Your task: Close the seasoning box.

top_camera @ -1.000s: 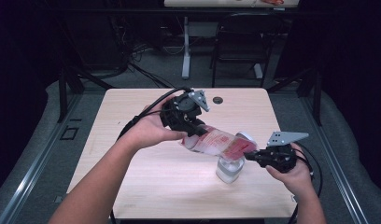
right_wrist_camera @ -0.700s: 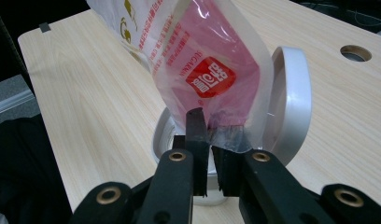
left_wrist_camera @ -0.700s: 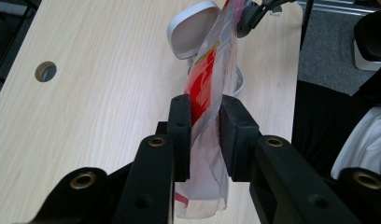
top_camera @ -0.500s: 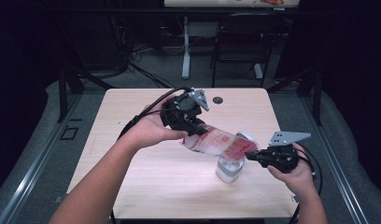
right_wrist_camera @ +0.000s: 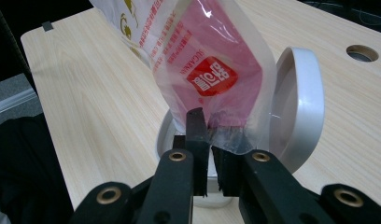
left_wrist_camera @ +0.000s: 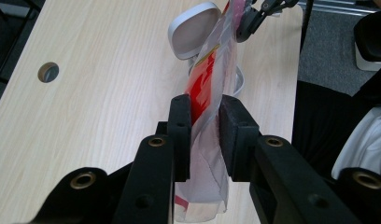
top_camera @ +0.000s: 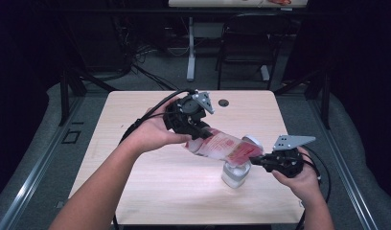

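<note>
A clear plastic bag (top_camera: 222,146) with red print is stretched at a slant between my two grippers, above a small white container (top_camera: 235,173) whose hinged lid (top_camera: 253,141) stands open. My left gripper (top_camera: 196,129) is shut on the bag's upper end, and the bag (left_wrist_camera: 212,79) runs away from its jaws toward the lid (left_wrist_camera: 193,30). My right gripper (top_camera: 258,160) is shut on the lower end. In the right gripper view the bag (right_wrist_camera: 212,70) hangs over the container's rim (right_wrist_camera: 164,135), with the lid (right_wrist_camera: 300,102) to its right. What the container holds is hidden.
The light wooden table (top_camera: 136,191) has a round cable hole (top_camera: 224,102) near its far edge. Black cables trail off the left gripper over the table's left part. A chair and table legs stand on the dark floor beyond.
</note>
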Tool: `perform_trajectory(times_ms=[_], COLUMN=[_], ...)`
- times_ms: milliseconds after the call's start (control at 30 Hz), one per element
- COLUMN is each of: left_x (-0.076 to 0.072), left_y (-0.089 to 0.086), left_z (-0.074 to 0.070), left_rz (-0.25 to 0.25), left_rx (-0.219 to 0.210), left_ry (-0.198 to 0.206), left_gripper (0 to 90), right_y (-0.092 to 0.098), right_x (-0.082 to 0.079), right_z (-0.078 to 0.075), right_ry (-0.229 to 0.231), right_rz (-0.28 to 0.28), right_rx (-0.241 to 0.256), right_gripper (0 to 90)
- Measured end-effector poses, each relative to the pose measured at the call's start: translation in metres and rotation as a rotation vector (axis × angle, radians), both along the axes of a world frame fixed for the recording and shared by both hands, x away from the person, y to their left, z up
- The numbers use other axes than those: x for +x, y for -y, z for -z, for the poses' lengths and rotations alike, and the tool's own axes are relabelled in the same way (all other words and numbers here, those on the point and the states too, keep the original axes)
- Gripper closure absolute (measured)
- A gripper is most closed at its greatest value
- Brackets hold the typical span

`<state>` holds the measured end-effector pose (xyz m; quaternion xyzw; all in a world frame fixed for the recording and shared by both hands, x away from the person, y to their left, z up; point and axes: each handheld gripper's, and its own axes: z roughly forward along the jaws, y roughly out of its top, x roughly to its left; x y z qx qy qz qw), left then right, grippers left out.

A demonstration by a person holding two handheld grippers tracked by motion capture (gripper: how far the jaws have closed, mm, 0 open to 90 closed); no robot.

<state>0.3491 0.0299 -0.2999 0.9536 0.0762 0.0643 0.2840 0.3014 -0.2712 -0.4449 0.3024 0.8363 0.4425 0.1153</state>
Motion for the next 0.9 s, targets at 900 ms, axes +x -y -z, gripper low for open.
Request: perform_trajectory(times_ms=[900], left_x=[0.0017], left_y=[-0.0005], left_z=[0.0025], left_rz=[-0.002], left_rx=[-0.005], left_ry=[-0.003], left_gripper=[75.6], right_y=[0.0043], right_x=[-0.0016], right_z=[-0.0026], right_ry=[0.001], right_rz=[-0.006], right_rx=[0.001], right_gripper=[85.5])
